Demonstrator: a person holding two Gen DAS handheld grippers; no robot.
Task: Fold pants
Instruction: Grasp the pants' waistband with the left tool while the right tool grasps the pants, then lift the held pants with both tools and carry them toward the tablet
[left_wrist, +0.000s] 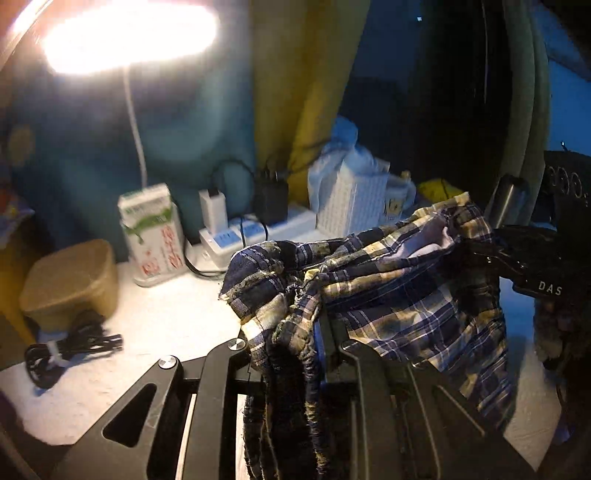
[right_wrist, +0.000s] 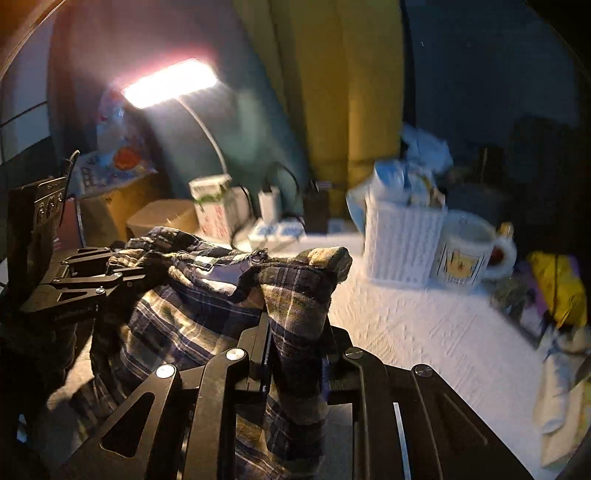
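The plaid pants (left_wrist: 399, 291), soft woven cloth in navy, cream and yellow checks with a gathered elastic waistband, hang bunched between the two tongs above the white textured tabletop (right_wrist: 424, 325), their long axis running roughly level from one grip to the other while the loose cloth sags down. The left tongs (left_wrist: 295, 332) are clamped on one bunched end of the cloth. The right tongs (right_wrist: 295, 332) are clamped on the other end.
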